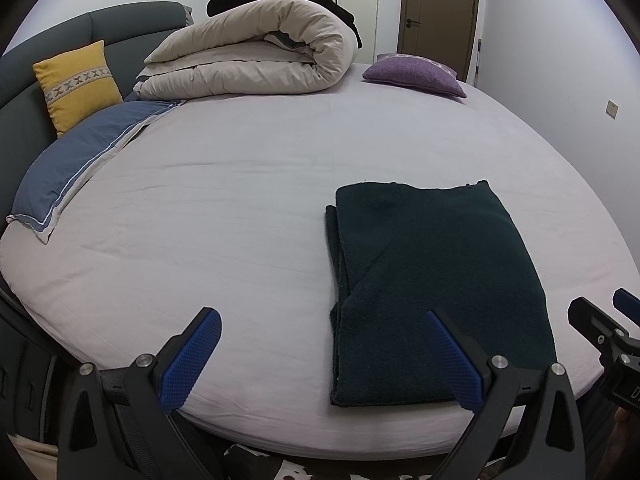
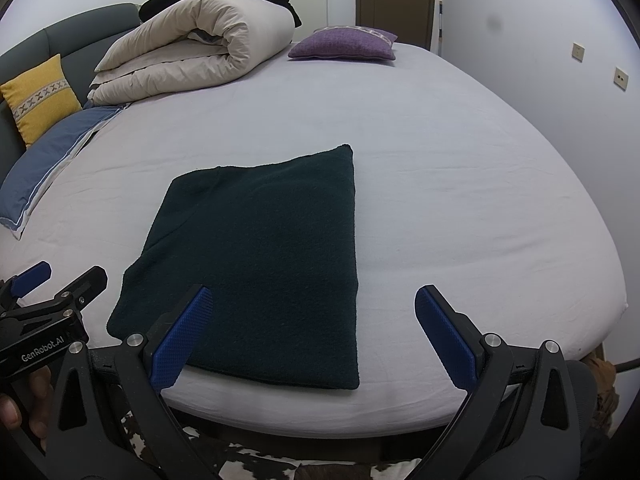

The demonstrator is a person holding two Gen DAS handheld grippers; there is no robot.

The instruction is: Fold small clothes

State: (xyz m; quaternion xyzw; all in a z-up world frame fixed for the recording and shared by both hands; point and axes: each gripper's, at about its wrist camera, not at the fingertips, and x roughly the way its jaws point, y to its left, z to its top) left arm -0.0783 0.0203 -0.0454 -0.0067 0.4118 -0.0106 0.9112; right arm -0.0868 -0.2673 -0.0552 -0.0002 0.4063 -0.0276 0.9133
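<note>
A dark green knitted garment (image 1: 432, 280) lies folded into a flat rectangle on the pale bed sheet (image 1: 224, 208), near the bed's front edge; it also shows in the right wrist view (image 2: 264, 264). My left gripper (image 1: 320, 356) is open and empty, held above the front edge with its right finger over the garment's near left part. My right gripper (image 2: 312, 332) is open and empty, its left finger over the garment's near edge. Each gripper shows at the side of the other's view.
A rolled beige duvet (image 1: 256, 60) with a black item on top lies at the back. A yellow cushion (image 1: 76, 84), a blue pillow (image 1: 76, 164) and a grey headboard are at the left. A purple cushion (image 1: 416, 74) is at the back right. Wall at right.
</note>
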